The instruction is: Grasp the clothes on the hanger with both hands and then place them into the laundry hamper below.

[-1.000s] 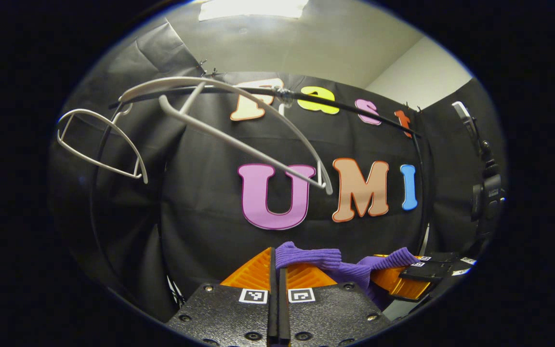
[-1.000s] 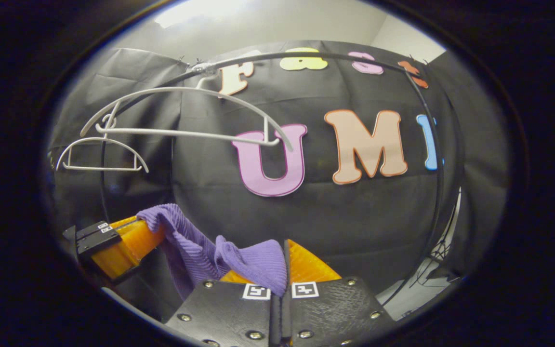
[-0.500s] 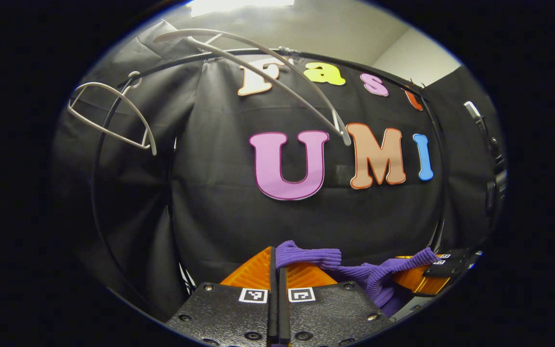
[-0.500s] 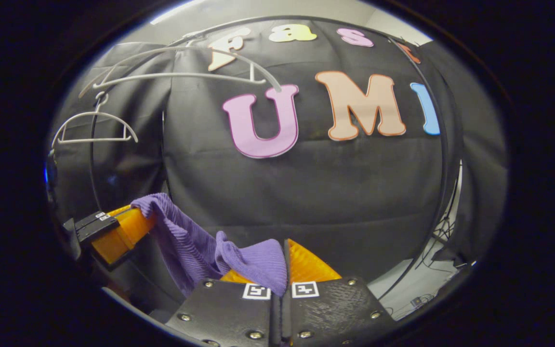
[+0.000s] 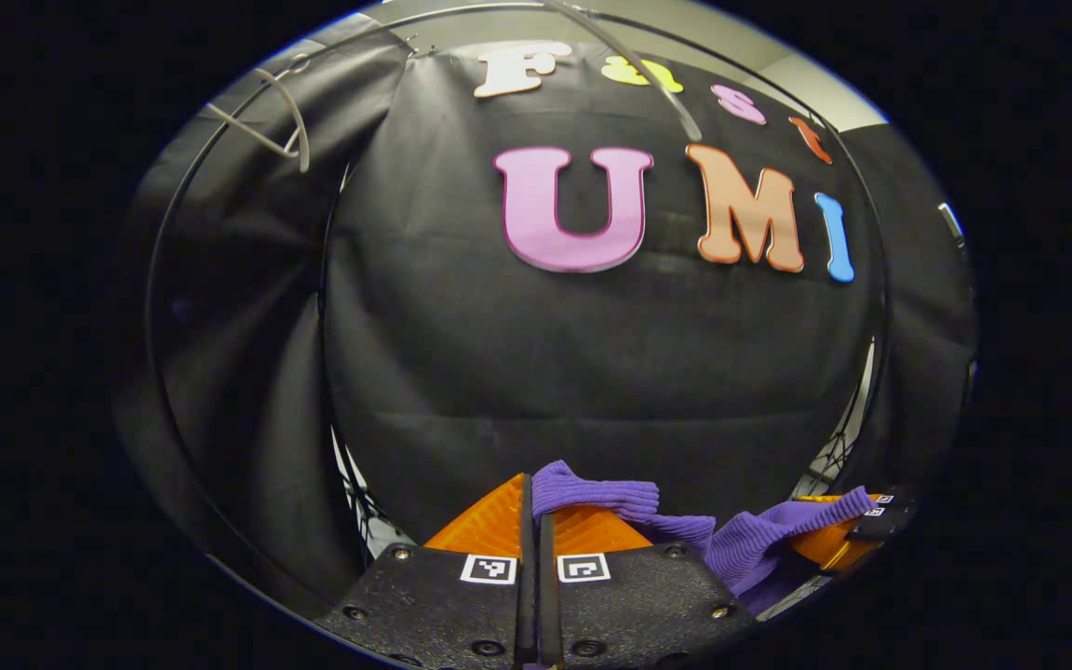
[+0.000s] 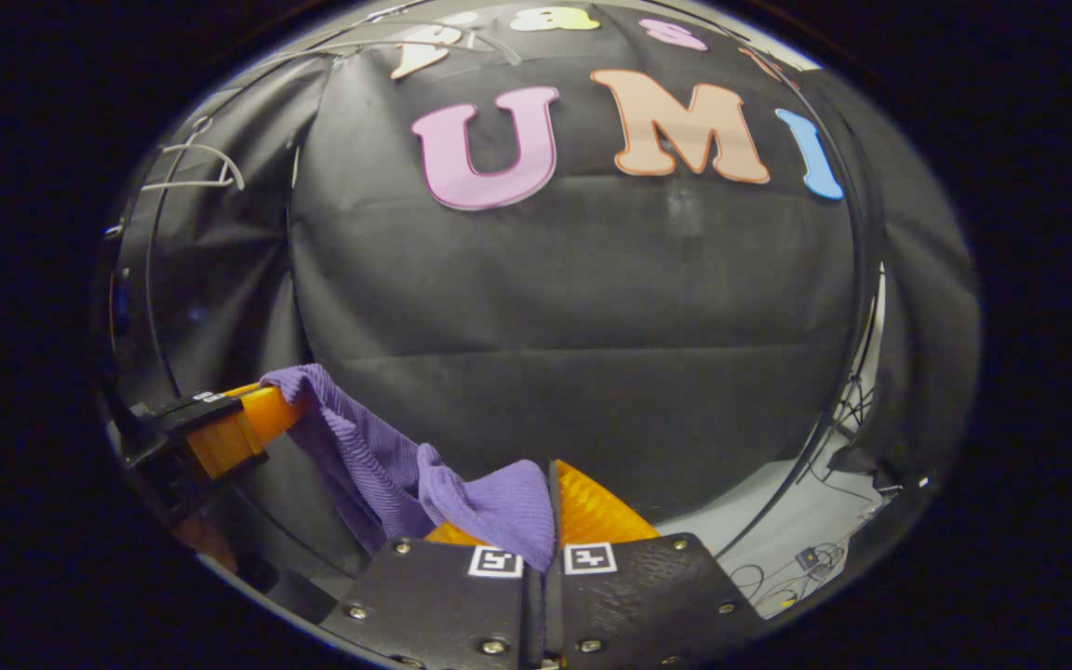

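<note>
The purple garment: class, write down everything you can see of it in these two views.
The purple garment is a soft, ribbed knit, bunched and folded rather than spread flat. It hangs slack between the two grippers, off the hangers seen high up by the rail. One end is pinched in the shut left gripper, with a fold poking up above the fingers; the other end is clamped in the shut right gripper, draping over one finger. Below the sag its lower part is hidden.

A recording booth: black cloth walls [image 5: 592, 354], rail-hung hangers [image 5: 266, 121], floor cables [image 6: 806, 568].
</note>
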`<action>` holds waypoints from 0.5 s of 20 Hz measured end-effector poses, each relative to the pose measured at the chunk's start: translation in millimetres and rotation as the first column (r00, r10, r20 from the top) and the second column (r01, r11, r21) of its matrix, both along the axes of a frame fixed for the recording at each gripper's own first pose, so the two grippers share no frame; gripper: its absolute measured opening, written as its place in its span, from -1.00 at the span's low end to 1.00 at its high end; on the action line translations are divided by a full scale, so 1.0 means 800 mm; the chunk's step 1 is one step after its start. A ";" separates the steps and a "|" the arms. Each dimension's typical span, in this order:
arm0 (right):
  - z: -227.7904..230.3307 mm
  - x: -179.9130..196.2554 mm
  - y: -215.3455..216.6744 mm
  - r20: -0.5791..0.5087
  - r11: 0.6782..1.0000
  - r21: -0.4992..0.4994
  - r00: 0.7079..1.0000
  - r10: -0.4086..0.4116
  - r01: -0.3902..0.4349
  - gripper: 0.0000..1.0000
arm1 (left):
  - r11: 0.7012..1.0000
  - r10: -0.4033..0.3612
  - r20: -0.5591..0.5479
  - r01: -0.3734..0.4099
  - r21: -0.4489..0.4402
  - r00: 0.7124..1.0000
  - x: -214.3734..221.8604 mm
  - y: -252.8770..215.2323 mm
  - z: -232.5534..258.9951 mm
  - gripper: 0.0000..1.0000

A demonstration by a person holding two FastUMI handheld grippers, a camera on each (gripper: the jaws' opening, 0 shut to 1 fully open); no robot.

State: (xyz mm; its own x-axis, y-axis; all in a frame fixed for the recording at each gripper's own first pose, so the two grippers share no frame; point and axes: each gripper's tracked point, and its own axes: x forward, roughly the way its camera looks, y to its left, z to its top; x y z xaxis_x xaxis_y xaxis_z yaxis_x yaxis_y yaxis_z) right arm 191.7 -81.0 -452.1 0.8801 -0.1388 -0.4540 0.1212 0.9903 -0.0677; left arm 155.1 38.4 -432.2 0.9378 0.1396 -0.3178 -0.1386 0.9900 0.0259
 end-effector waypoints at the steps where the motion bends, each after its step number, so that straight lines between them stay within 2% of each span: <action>1: -0.018 -0.004 -0.005 -0.018 1.000 -0.007 1.000 -0.011 0.011 -0.96 | 1.000 -0.008 -0.005 0.008 -0.007 1.000 -0.001 -0.003 -0.017 -0.96; 6: -0.113 -0.023 -0.016 -0.134 0.999 -0.001 0.990 -0.043 0.043 -0.95 | 0.998 -0.064 -0.021 0.064 0.018 0.998 -0.010 -0.013 -0.086 -0.93; 7: -0.125 -0.025 -0.018 -0.160 0.998 -0.002 0.986 -0.055 0.056 -0.85 | 0.998 -0.055 -0.035 0.055 0.011 0.998 -0.014 -0.010 -0.099 -0.94; 8: -0.140 -0.027 -0.017 -0.175 0.998 0.006 0.983 -0.059 0.060 -0.95 | 0.999 -0.044 -0.060 0.043 -0.009 0.997 -0.020 -0.010 -0.110 -0.93; 10: -0.158 -0.026 -0.015 -0.215 0.998 0.009 0.974 -0.065 0.069 -0.94 | 0.998 -0.043 -0.135 0.037 -0.045 0.990 -0.030 -0.013 -0.145 -0.92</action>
State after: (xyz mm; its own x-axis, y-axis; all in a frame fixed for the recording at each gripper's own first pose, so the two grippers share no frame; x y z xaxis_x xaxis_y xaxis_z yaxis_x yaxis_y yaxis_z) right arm 170.8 -93.3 -578.9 0.7511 -0.1852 -0.6337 0.1716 0.9816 -0.0835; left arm 130.8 28.2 -548.2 0.8900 0.0862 -0.4478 -0.0966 0.9953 -0.0002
